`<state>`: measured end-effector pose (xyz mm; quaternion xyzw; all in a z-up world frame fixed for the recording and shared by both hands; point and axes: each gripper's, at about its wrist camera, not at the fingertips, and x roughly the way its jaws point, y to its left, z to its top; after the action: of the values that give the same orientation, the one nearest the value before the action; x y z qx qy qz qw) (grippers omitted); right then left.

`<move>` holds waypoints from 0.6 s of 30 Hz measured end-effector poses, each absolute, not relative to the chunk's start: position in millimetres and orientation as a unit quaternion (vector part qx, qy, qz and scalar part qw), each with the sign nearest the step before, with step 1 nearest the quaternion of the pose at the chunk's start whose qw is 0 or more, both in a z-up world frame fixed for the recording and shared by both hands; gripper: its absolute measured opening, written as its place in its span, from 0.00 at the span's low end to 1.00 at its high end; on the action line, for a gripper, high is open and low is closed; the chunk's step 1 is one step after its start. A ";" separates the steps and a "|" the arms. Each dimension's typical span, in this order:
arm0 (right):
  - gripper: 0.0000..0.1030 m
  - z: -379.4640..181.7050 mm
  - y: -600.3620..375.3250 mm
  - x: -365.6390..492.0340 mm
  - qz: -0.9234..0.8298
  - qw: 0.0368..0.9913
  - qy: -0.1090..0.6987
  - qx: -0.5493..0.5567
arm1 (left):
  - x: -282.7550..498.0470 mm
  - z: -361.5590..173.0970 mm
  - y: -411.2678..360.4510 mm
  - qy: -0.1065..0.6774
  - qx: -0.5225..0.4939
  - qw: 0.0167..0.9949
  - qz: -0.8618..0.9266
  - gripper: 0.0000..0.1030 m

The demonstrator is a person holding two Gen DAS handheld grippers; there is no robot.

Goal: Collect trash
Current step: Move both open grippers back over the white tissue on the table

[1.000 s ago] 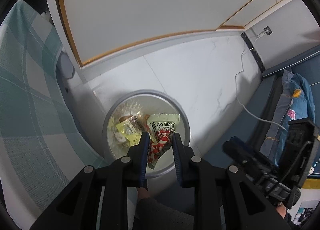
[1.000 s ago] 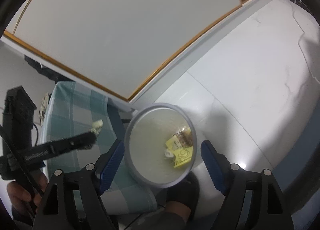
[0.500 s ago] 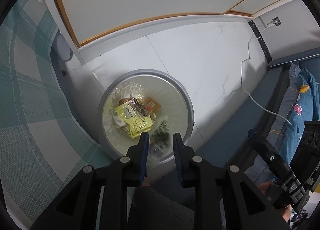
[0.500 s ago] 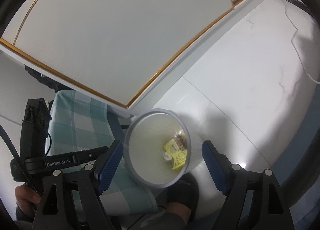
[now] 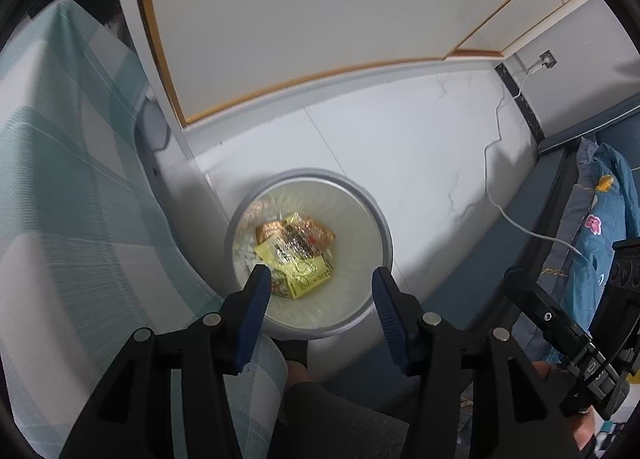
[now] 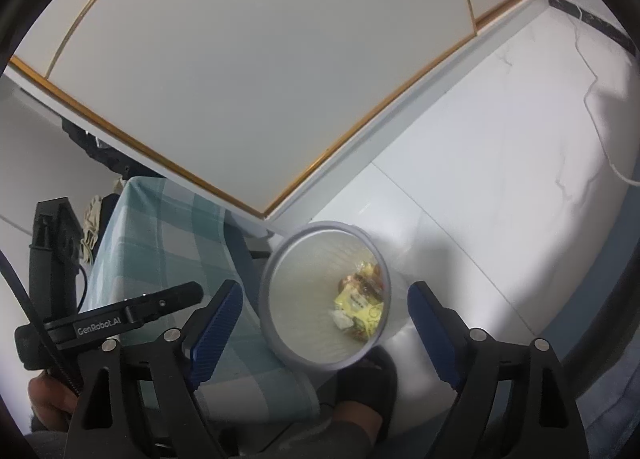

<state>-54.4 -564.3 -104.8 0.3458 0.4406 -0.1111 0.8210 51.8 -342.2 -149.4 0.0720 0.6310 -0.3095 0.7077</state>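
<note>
A round grey waste bin (image 5: 382,227) with a clear liner stands on the white floor, below both grippers. Several snack wrappers (image 5: 298,249) lie at its bottom, yellow and orange ones on top. My left gripper (image 5: 318,285) hangs above the bin's near rim, its jaws opening with nothing between them. In the right wrist view the same bin (image 6: 276,271) shows the wrappers (image 6: 362,307) inside. My right gripper (image 6: 325,305) is open above it, empty, its jaws still widening. The left gripper's body (image 6: 132,315) shows at the lower left there.
A table with a teal checked cloth (image 5: 68,195) stands to the left of the bin. White cabinet doors with gold trim (image 5: 320,11) rise behind. A white cable (image 5: 500,195) runs across the floor to a wall socket. Blue floral bedding (image 5: 600,227) lies at right. A person's dark shoe (image 6: 366,383) is near the bin.
The left gripper let go of the red and green snack packet, which fell into the bin. Its jaws have spread wide. Both grippers have risen a little above the bin.
</note>
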 end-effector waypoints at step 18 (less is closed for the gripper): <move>0.87 -17.2 -512.8 -52.3 -0.070 0.871 0.388 0.293 | 45.3 -70.9 -284.2 0.524 0.033 0.798 -0.295 0.53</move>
<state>-52.3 -512.8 -17.2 0.2934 0.3875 -0.0704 0.8711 45.3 -284.2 -70.9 0.0332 0.5242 -0.2946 0.7983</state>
